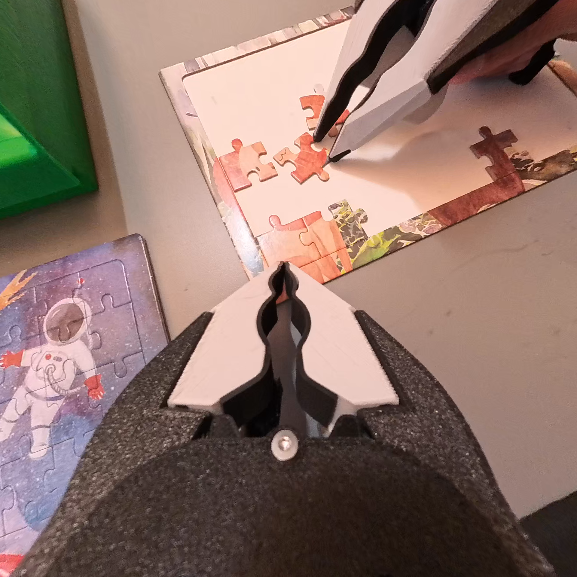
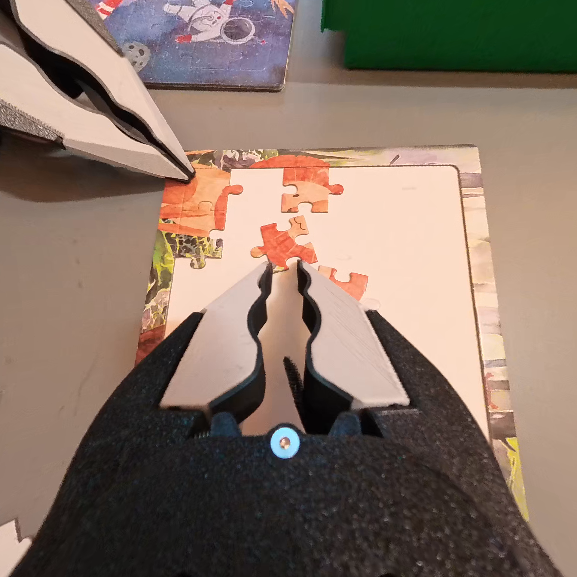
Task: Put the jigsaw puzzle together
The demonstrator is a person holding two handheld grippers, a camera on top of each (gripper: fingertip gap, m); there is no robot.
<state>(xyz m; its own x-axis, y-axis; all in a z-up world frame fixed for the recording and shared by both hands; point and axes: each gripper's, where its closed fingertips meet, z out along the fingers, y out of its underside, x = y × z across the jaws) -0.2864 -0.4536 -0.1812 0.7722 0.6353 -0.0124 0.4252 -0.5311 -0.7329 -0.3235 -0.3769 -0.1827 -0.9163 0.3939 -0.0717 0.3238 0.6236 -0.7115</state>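
- Off to the side of the work lie a finished astronaut puzzle [image 1: 59,352] and a green box [image 2: 452,34], both well apart from the tray [image 2: 406,249] and blocking nothing.
- The right claw [image 2: 283,264] itself covers part of one loose orange piece [image 2: 349,281] behind its tip.
- Everything sits on a plain grey-beige table [image 1: 437,327], matte and a little scuffed (I can't see anything of the room beyond it).
- Two claws: the left claw [image 1: 284,265] is clenched on nothing, tip resting at the tray's corner over the fitted pieces; the right one is released, fingertips touching the edge of a tilted loose piece [image 2: 285,246] near the tray's middle.
- One tray with a printed border and a white floor, mostly bare.
- Loose orange pieces in the tray: three in a row, the farthest [image 2: 307,190] lying against the frame.
- Fitted pieces: a cluster [image 1: 315,240] of about four at the near corner, and one brown piece [image 1: 496,156] against the far side.
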